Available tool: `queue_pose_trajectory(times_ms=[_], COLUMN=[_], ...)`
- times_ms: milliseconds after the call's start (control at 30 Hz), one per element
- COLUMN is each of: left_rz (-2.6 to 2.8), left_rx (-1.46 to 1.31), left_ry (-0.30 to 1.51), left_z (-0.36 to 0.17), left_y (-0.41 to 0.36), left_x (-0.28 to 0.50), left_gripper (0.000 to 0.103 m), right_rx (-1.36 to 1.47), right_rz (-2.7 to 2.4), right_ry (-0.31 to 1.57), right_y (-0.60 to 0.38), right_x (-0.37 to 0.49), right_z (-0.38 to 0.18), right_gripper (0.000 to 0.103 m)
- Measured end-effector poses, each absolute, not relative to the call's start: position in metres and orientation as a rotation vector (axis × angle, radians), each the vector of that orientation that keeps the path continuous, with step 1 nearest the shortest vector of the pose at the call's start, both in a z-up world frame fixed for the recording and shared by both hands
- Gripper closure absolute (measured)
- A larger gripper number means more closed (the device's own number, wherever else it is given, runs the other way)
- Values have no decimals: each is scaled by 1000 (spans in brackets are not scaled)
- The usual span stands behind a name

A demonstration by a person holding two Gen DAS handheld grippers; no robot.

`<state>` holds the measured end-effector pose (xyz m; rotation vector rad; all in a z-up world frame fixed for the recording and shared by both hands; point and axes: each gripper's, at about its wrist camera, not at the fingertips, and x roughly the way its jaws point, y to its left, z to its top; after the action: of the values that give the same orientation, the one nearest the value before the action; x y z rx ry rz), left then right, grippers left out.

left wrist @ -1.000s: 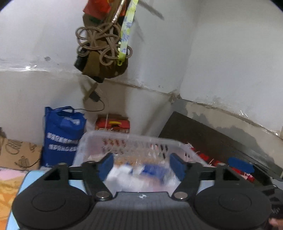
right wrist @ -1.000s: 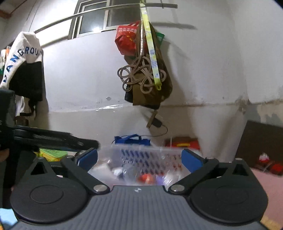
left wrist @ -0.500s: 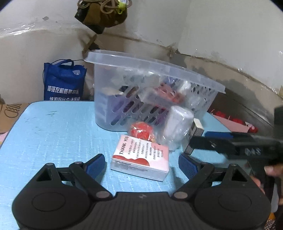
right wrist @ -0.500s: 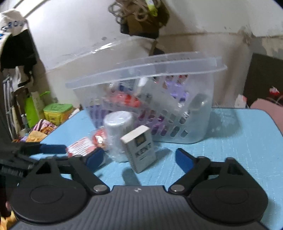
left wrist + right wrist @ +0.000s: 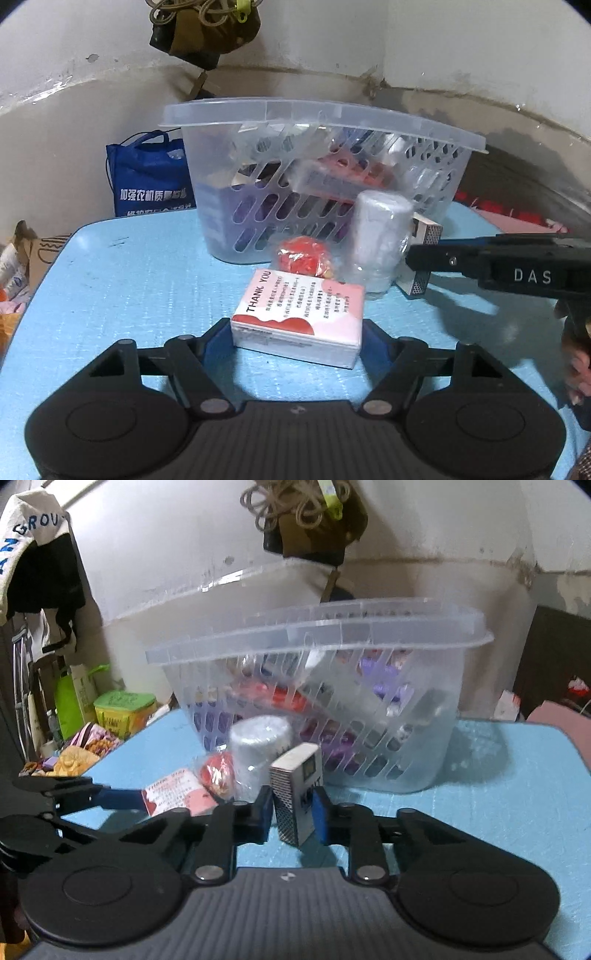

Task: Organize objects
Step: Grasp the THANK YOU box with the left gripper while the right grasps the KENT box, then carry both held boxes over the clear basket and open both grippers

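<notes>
Light blue table (image 5: pixel 140 280) carries a clear slotted plastic basket (image 5: pixel 258 206) near its far edge, packed with mixed items, too jumbled behind the slots to name. Just in front of the basket, toward the table's middle: a red wrapped lump in clear film (image 5: pixel 304 254), a white roll in clear wrap (image 5: pixel 380 236) standing upright and touching the basket wall, a small carton with a mesh-print side (image 5: pixel 297 794) and a pink-and-white "THANK YOU" box (image 5: pixel 299 314) lying flat, nearest the table's near edge.

Left gripper (image 5: pixel 293 339): jaws have just been closing, blue pads sit at both short ends of the THANK YOU box, tight against it; box rests flat on the table. Gripper reads as clamped on the box.

Right gripper (image 5: pixel 293 814): jaws have just been closing to a narrow gap, pads pressed on both faces of the small carton, which stands upright on the table just beside the white roll. In the left wrist view the right gripper comes in from the right edge, with fingers of a hand (image 5: pixel 578 365) on its handle.

Off the table: blue tote bag (image 5: pixel 147 177) by the wall past the far left corner, brown bag with coiled cord (image 5: pixel 207 26) hanging on the wall above the basket, green lidded tub (image 5: pixel 123 709) beyond the left edge.
</notes>
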<state>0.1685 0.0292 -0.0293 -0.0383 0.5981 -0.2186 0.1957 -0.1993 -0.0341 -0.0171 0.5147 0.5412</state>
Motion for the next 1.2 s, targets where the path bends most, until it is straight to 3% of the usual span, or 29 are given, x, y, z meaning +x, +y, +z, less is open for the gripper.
queue_pose_trajectory(times_ms=[1200], left_rz=[-239], left_rx=[-191], left_ry=[480], left_z=[-27], left_y=[53], left_x=[153], left_gripper=[27], right_rx=[14], right_rz=[549], right_ry=[323], right_y=[-207], right_x=[170], right_z=[-27], right_gripper=[85])
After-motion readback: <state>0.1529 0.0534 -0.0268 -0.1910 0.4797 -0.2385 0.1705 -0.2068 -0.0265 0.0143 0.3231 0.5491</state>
